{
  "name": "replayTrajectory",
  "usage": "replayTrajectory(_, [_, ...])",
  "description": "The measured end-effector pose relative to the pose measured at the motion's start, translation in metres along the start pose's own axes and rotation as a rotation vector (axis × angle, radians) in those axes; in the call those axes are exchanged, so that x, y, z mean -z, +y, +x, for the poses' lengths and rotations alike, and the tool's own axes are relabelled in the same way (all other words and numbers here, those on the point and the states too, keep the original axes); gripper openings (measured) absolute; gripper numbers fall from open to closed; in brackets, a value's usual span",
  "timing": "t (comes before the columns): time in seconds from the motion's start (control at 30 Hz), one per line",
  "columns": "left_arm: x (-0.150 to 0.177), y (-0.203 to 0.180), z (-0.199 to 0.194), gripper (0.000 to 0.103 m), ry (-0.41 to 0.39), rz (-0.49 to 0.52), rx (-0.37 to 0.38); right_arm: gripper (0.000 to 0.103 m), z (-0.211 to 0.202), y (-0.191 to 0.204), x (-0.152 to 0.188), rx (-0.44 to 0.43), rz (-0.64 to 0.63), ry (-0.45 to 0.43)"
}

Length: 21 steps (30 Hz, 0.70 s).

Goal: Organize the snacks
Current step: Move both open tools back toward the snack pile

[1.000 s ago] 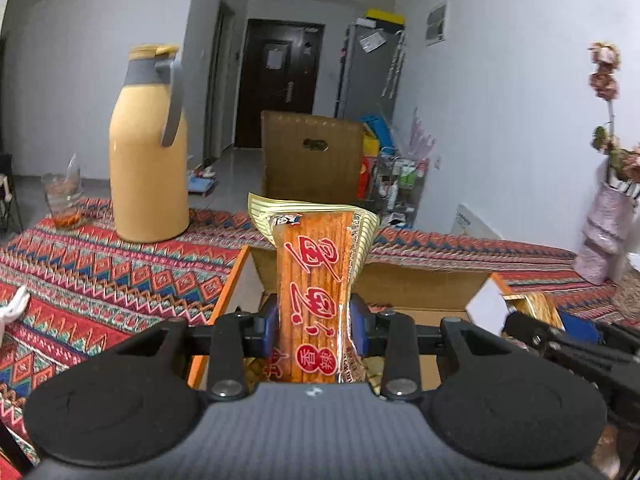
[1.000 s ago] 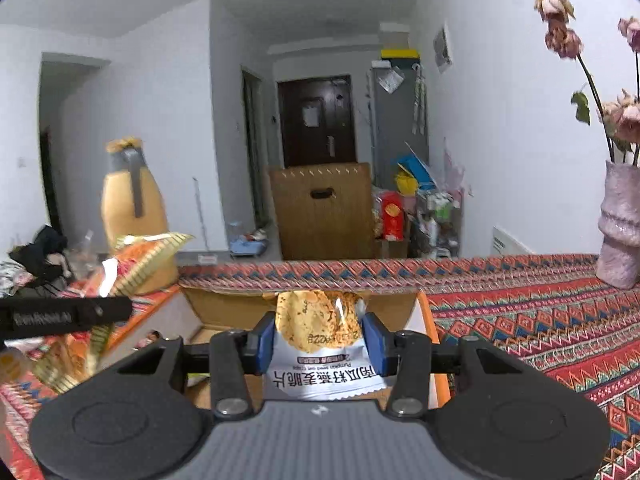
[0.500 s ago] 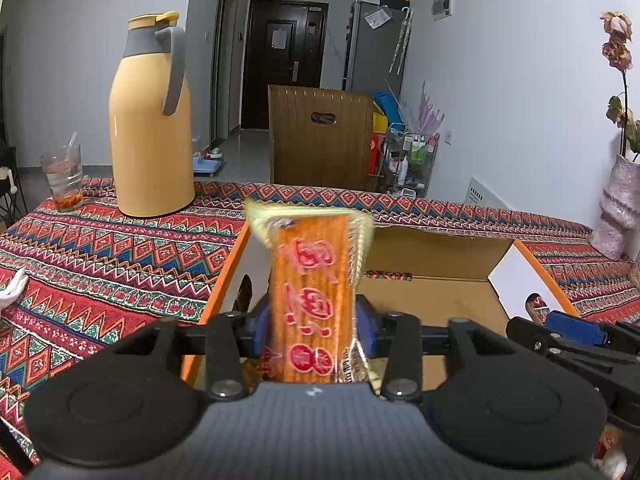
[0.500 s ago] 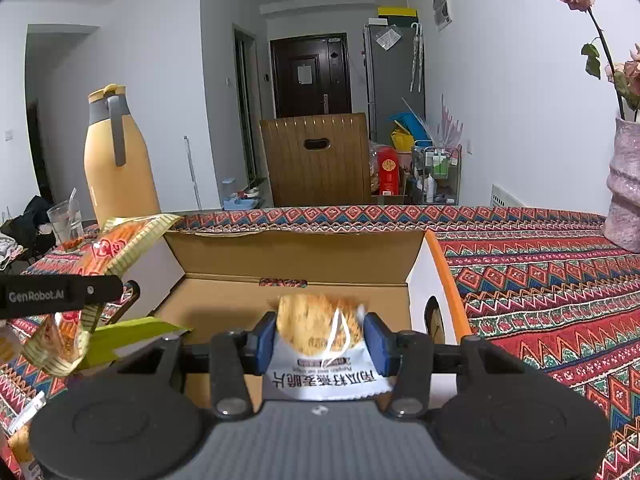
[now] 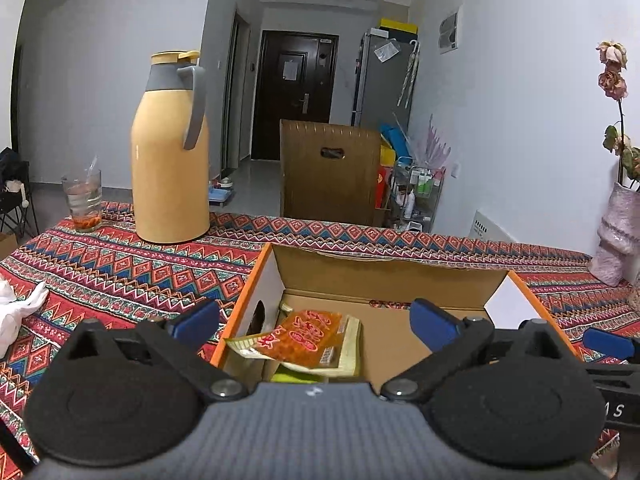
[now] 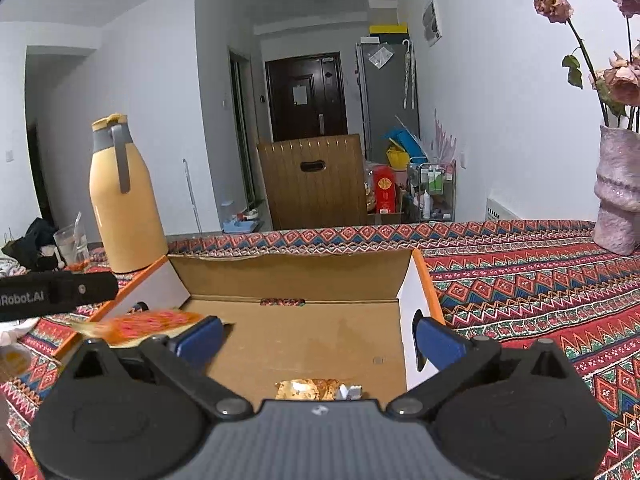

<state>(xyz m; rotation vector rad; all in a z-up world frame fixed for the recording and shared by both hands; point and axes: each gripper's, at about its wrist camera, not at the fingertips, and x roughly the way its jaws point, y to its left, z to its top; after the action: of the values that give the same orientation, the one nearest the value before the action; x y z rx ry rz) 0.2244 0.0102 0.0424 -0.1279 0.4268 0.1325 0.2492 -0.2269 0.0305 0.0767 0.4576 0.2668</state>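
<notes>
An open cardboard box point(image 5: 384, 276) point(image 6: 288, 280) with orange edges sits on the patterned tablecloth. My left gripper point(image 5: 316, 322) hovers over the box's left end, jaws opening wide, nothing between the blue pads. The orange-red snack packet point(image 5: 308, 338) point(image 6: 144, 324) lies loose below it on other packets in the box's left corner. My right gripper point(image 6: 320, 336) is over the box's right half, jaws opening wide and empty. The biscuit packet point(image 6: 312, 390) lies on the box floor just under it, partly hidden by the gripper body.
A tall yellow thermos jug point(image 5: 170, 152) and a drinking glass point(image 5: 83, 200) stand on the table at back left. A pink vase point(image 6: 618, 196) with dried flowers stands at back right. A wooden chair back point(image 5: 330, 172) rises behind the table. Something white point(image 5: 16, 312) lies at far left.
Both grippers were shut on packets and have opened wide. The orange-red packet fell from the left one into the box's left corner; the biscuit packet dropped from the right one onto the box floor.
</notes>
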Motion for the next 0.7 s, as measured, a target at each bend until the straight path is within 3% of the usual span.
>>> replayTrajectory(0.4, [-0.006,-0.002,-0.017,0.103,-0.033,-0.001,-0.002,0.103,-0.010,0.003,-0.004,-0.003,-0.006,-0.028])
replayTrajectory(0.7, [-0.013,-0.001,-0.052,0.103,-0.057,0.014,0.006,0.103,-0.044,0.006,-0.018,0.004,-0.017,-0.104])
